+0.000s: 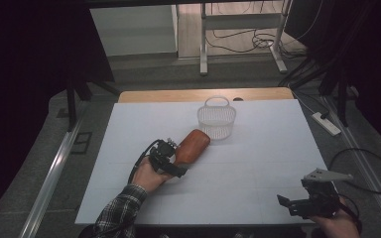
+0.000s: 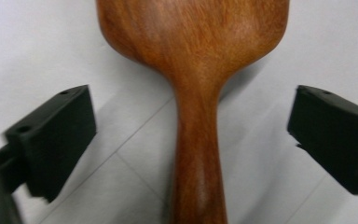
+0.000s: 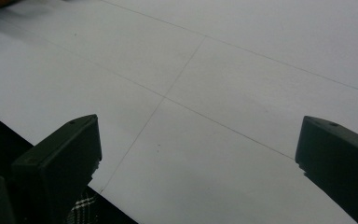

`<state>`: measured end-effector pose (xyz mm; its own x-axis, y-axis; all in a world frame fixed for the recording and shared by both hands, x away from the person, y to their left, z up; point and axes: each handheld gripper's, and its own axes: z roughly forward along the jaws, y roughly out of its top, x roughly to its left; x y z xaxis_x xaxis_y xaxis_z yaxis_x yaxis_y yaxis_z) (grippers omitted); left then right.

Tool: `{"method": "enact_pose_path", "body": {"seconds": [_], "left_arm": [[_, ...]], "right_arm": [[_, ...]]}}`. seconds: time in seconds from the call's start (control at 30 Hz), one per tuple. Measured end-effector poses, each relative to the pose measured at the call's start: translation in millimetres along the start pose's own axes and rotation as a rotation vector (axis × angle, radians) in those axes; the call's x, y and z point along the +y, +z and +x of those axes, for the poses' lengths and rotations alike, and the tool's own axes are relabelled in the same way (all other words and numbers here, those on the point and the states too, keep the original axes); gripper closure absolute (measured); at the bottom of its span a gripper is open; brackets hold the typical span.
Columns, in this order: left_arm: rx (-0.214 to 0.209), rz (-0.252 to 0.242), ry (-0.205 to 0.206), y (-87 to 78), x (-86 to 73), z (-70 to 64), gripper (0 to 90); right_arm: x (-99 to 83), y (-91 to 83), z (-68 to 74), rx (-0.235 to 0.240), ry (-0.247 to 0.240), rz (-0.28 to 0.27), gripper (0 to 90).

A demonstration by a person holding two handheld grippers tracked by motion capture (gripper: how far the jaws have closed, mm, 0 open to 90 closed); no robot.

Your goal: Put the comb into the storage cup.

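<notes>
Right gripper (image 1: 305,202) at five o'clock near the table (image 1: 258,163) edge, jaws wide apart over bare surface, left gripper (image 1: 171,161) at centre-left, jaws spread either side of wooden brush (image 1: 192,146) handle, untouching, brush head toward one o'clock, just beside white basket (image 1: 217,119) beyond.

High view sits above our side, facing forward and down; whole white table (image 1: 258,148) in frame, floor beyond; left gripper view rides the left gripper (image 2: 191,140), looks along its jaws, very close to the wooden paddle (image 2: 196,70); same paddle mid-table from above (image 1: 192,146); right gripper view rides the right gripper (image 3: 196,168), low over the near table corner, facing across bare tabletop; we see that gripper (image 1: 297,203) bottom right from above.
</notes>
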<state>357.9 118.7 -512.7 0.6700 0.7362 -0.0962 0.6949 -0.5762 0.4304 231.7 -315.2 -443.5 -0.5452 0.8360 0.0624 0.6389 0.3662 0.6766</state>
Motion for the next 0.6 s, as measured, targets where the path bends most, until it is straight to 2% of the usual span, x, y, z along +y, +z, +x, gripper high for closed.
{"method": "enact_pose_path", "body": {"seconds": [0.03, 0.1, 0.13, 0.17, 0.2, 0.23, 0.27, 0.33, 0.43, 0.6], "left_arm": [[0.000, -0.001, 0.003, -0.2, -0.3, -0.2, 12.5], [0.001, -0.007, -0.004, -0.8, -0.9, -0.1, 20.3], [-0.002, -0.013, -0.008, -1.4, -1.1, 0.3, 20.3], [-0.007, -0.021, -0.016, -3.0, -1.3, 1.3, 30.3], [-0.007, -0.021, -0.016, -3.0, -1.3, 1.3, 34.5], [-0.010, -0.020, -0.018, -3.5, -1.4, 1.9, 34.5], [-0.024, -0.017, -0.017, -3.3, -1.9, 2.9, 42.6], [-0.027, -0.012, -0.016, -2.6, -2.0, 3.0, 45.2], [-0.034, -0.001, -0.014, -0.3, -1.8, 2.6, 54.0], [-0.022, 0.005, -0.013, 0.7, -0.5, 2.2, 62.4]], "right_arm": [[0.0, 0.0, 0.1, 0.000, 0.000, 0.000, 0.3], [0.0, 0.0, 0.1, 0.000, 0.000, 0.000, 0.3], [0.0, 0.0, 0.1, 0.000, -0.001, 0.000, 0.2], [0.0, 0.0, 0.1, 0.000, -0.003, 0.001, 0.3], [0.0, 0.0, 0.1, 0.000, -0.003, 0.001, 0.3], [0.0, 0.0, 0.1, 0.000, -0.002, 0.000, 0.3], [0.0, 0.0, 0.0, 0.000, -0.001, 0.000, 0.3], [0.0, 0.0, 0.0, 0.000, -0.002, 0.000, 0.3], [0.0, 0.0, 0.0, 0.000, -0.002, 0.001, 0.3], [0.0, 0.1, 0.0, 0.001, -0.002, 0.001, 0.3]]}}
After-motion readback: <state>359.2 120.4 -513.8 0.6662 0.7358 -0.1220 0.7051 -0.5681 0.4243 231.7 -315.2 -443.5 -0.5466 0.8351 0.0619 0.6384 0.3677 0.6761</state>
